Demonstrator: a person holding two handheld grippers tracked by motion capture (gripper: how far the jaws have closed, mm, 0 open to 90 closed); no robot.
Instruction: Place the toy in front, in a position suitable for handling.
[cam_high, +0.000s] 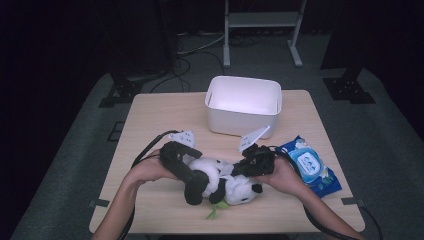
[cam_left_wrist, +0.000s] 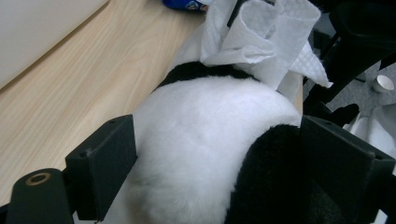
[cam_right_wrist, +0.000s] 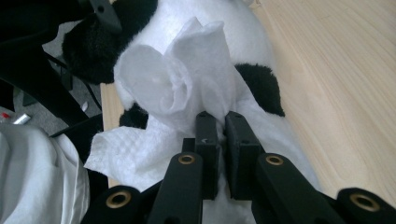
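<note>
A black-and-white plush panda (cam_high: 220, 180) lies on its side near the front edge of the pale wooden worktop (cam_high: 150, 120). The left tongs (cam_left_wrist: 219, 154) straddle its body with the jaws spread wide, the black pads (cam_left_wrist: 109, 163) beside the fur; whether they press I cannot tell. The right tongs (cam_right_wrist: 222, 133) are clenched on a crumpled white paper wipe (cam_right_wrist: 182, 88) held against the panda. Behind the panda stands a white rectangular plastic tub (cam_high: 243, 105), its visible inside bare. A blue wet-wipe pack (cam_high: 307, 165) lies right of the panda.
</note>
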